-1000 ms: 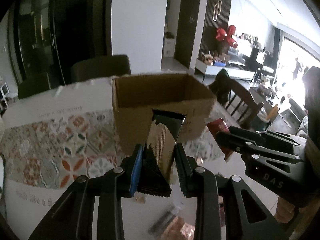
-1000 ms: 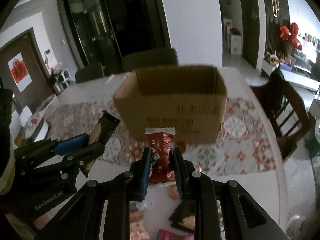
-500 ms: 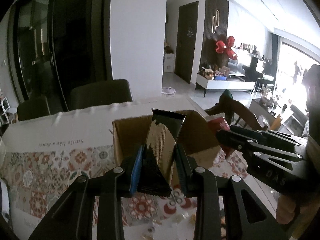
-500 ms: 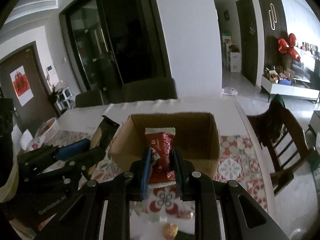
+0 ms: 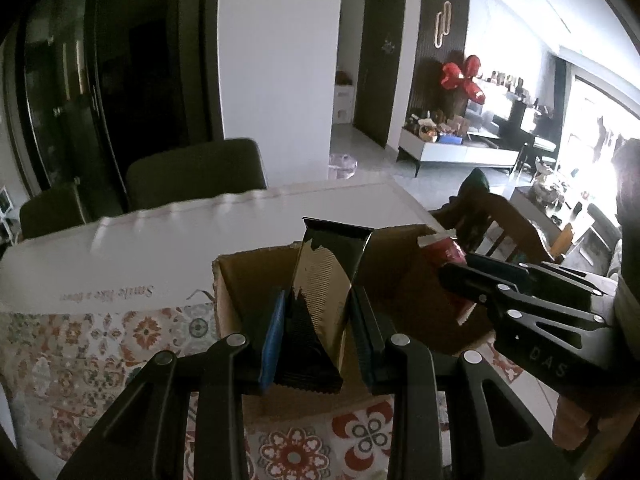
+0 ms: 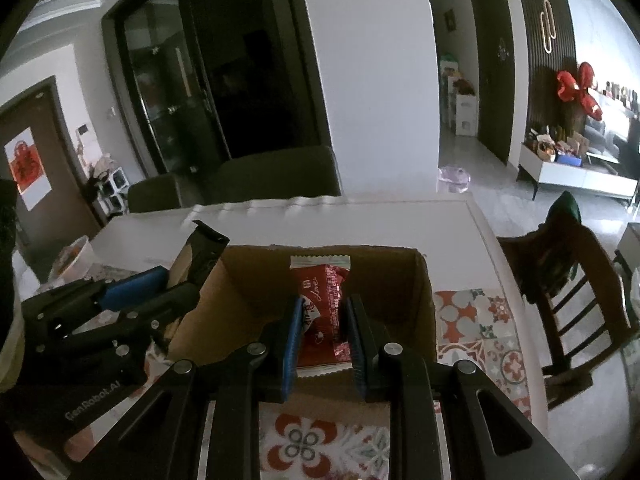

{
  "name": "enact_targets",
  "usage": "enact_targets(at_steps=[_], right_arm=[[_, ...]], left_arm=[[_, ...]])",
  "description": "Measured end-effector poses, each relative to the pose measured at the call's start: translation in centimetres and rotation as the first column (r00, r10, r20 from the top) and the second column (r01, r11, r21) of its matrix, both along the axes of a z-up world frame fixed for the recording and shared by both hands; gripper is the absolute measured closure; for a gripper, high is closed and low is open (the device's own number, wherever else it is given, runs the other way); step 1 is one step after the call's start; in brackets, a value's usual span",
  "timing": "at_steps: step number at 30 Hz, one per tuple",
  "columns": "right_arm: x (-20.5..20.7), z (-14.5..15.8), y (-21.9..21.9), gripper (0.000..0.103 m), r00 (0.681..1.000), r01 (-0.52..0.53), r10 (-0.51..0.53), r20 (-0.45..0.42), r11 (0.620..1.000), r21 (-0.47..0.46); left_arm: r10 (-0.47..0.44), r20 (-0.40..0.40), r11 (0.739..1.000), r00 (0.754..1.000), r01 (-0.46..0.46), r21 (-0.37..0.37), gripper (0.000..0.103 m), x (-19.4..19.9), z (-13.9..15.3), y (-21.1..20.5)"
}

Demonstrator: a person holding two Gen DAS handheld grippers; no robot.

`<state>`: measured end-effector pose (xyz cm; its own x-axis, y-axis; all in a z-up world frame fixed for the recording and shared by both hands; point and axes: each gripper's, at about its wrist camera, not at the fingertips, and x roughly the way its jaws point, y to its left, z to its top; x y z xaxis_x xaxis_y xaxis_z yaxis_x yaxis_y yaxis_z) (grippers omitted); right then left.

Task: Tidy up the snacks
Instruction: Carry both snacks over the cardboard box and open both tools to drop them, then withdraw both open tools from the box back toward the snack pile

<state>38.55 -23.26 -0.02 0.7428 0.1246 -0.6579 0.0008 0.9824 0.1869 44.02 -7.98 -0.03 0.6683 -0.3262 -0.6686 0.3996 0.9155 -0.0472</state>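
Observation:
An open cardboard box stands on the patterned tablecloth. My left gripper is shut on a black and gold snack packet and holds it upright over the box's open top. My right gripper is shut on a red snack packet, also held over the box opening. In the left wrist view the right gripper enters from the right with the red packet. In the right wrist view the left gripper sits at the box's left wall with the black packet.
The table has a white cover and a tiled-pattern cloth. Dark chairs stand at the far side, a wooden chair at the right. A bowl sits at the far left.
Both grippers have risen and moved forward with their packets, from in front of the box's near wall to over its open top.

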Motion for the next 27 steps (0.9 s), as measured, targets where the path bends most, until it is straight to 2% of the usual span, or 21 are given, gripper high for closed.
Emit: enact_targets(at_steps=[4,6,7,8,9,10,13,17,27], right_arm=[[1.5,-1.3,-0.5,0.079,1.0,0.006,-0.006,-0.028,1.0,-0.001],[2.0,-1.8,-0.6,0.078,0.999,0.013,-0.014,-0.042,1.0,-0.008],[2.2,-1.9,-0.6,0.075,0.999,0.014,-0.014,-0.048,1.0,-0.012],[2.3,-2.0,-0.7,0.07,0.999,0.016,-0.017,-0.051,1.0,-0.015],[2.3,-2.1,-0.8,0.054,0.998,0.032,-0.033,-0.048,0.999,-0.027],[2.2,-2.0,-0.9,0.045,0.998,0.052,-0.053,-0.04,0.998,-0.039],[1.6,-1.5,-1.0,0.045,0.996,0.086,-0.088,-0.018,0.993,-0.076],[0.4,-0.8,-0.6,0.045,0.995,0.094,-0.095,-0.009,0.992,-0.086],[-3.9,0.9,0.9,0.045,0.996,0.087,-0.086,0.016,0.993,-0.081]], left_arm=[[0.001,-0.038,1.0,0.999,-0.001,0.003,0.069,1.5,-1.3,-0.4],[0.004,-0.046,1.0,0.999,-0.004,0.011,0.057,1.8,-1.7,-0.5],[0.012,-0.041,1.0,0.999,-0.011,0.016,0.044,1.9,-1.7,-0.5],[0.022,-0.033,1.0,0.999,-0.021,0.017,0.036,2.0,-1.6,-0.5],[0.034,-0.025,0.999,0.999,-0.033,0.017,0.036,2.0,-1.5,-0.2],[0.041,-0.024,0.999,0.999,-0.04,0.02,0.036,1.9,-1.4,-0.1],[0.043,-0.026,0.999,0.999,-0.042,0.028,0.033,1.6,-1.2,0.6],[0.048,-0.008,0.999,0.999,-0.048,0.025,0.022,0.2,-0.4,1.2],[0.048,0.067,0.997,0.997,-0.052,0.062,0.021,-5.1,1.9,3.4]])
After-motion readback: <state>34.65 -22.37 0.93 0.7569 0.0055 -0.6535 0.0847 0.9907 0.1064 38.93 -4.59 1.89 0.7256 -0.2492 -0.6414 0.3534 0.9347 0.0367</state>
